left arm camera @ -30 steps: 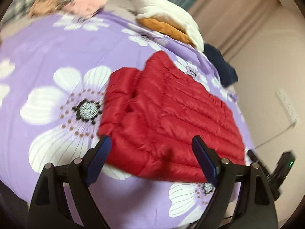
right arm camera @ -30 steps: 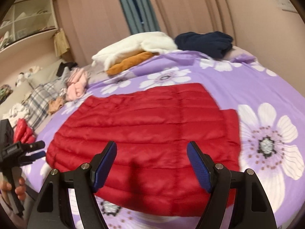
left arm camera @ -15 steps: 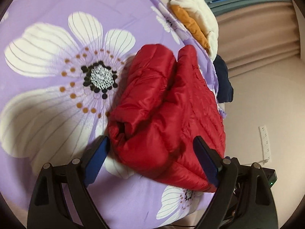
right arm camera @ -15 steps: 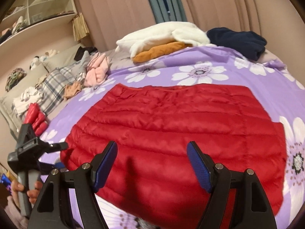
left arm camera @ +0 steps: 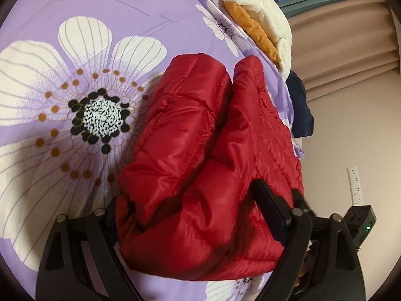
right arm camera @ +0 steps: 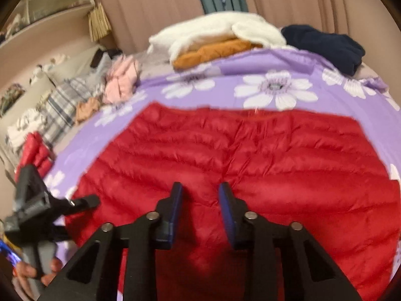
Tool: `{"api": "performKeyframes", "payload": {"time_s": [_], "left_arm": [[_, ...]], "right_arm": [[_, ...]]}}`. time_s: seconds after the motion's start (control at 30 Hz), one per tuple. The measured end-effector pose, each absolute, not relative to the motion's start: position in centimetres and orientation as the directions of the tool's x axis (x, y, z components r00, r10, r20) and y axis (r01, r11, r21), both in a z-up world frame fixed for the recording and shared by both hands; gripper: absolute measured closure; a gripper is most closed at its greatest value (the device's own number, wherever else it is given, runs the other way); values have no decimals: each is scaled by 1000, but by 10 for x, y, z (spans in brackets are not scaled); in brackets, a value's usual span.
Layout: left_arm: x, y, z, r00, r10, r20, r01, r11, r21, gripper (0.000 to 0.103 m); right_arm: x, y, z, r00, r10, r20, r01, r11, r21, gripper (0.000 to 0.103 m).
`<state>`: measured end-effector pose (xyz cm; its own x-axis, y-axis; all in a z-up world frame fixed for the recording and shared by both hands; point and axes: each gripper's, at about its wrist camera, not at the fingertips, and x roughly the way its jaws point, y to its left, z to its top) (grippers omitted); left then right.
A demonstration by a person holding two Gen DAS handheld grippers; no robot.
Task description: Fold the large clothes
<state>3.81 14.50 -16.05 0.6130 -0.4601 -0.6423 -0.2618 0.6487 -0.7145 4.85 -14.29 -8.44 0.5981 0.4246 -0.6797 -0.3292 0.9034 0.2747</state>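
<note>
A red puffer jacket (right arm camera: 250, 155) lies spread on the purple flowered bedspread (right arm camera: 250, 67). My right gripper (right arm camera: 200, 200) sits low on the jacket's near part. Its jaws are closing, red fabric fills the narrow gap between them, and creases run toward them. In the left wrist view the jacket's bunched, folded end (left arm camera: 195, 175) fills the space between the wide jaws of my left gripper (left arm camera: 190, 215), which are closing slightly. The jacket hides its left finger; the right finger (left arm camera: 270, 213) rests against the padding. A hand (right arm camera: 32, 273) holds the left gripper at the bed's left edge.
At the bed's far side lie a white and orange clothes pile (right arm camera: 215, 37) and a navy garment (right arm camera: 325, 45). Pink clothes (right arm camera: 122, 80), plaid fabric (right arm camera: 60, 105) and another red item (right arm camera: 35, 150) lie at the left. A wall socket (left arm camera: 356, 185) is beyond the bed.
The left gripper came down onto the jacket's bunched end, which now fills its jaws. The right gripper slid over the jacket and its jaws went from wide to narrow, wrinkling the fabric.
</note>
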Motion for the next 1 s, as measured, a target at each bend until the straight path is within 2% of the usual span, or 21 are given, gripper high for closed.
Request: {"api": "performKeyframes", "payload": {"time_s": [0.3,0.43,0.73,1.0], "left_arm": [[45,126,-146,620,-368,-693,-218,768,-602,36],[41,106,-123,651,-308,-694,-145,847,-511,49],[34,52,-75,719,-253,-647,40,945,-325,51],[24,-2,-54,735,-307,-605,239,952,-193,51]], "right_arm": [[54,-144,-111,592,430,-682,-328,901,283,78],[54,-144,-114,597,436,-673,-319,899,300,79],[55,-153,-117,583,489,-648,-301,872,387,79],[59,-167,-123,559,564,-608,-279,818,503,83]]}}
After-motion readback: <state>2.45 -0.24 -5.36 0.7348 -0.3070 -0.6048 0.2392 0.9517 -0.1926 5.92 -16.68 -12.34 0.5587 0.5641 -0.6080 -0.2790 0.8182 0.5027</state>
